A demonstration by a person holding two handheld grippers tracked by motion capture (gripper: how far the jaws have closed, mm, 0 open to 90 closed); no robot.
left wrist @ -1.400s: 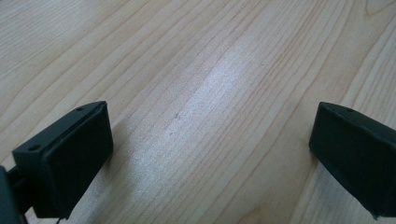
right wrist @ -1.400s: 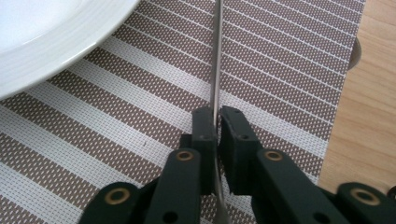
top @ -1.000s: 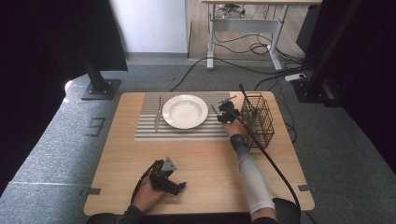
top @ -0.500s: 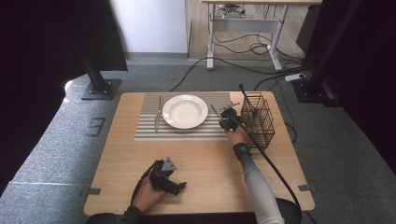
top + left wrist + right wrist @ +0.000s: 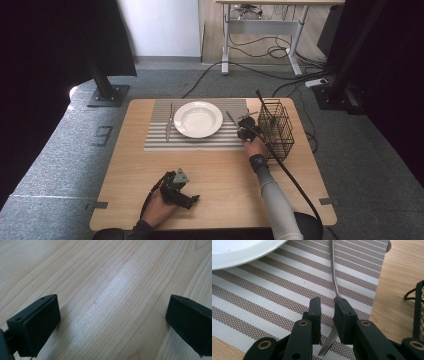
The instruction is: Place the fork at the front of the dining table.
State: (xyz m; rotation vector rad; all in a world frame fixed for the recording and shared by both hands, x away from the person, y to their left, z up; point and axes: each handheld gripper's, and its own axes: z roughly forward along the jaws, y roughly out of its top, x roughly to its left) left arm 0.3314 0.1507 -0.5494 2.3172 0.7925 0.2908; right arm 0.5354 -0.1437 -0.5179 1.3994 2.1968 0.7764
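Left gripper (image 5: 192,199): nearest the person, low over the bare wooden table (image 5: 225,175) at its near left; jaws spread wide, nothing between them.
Right gripper (image 5: 327,315): over the right end of the striped placemat (image 5: 160,142), just beside the wire basket (image 5: 276,129); jaws nearly closed around a fork, whether they pinch it I cannot tell.
Fork (image 5: 333,272): lies on the placemat, tines toward the gripper, handle pointing away, right of the plate.
White plate (image 5: 198,119): mid-placemat.
Knife (image 5: 169,121): left of the plate.
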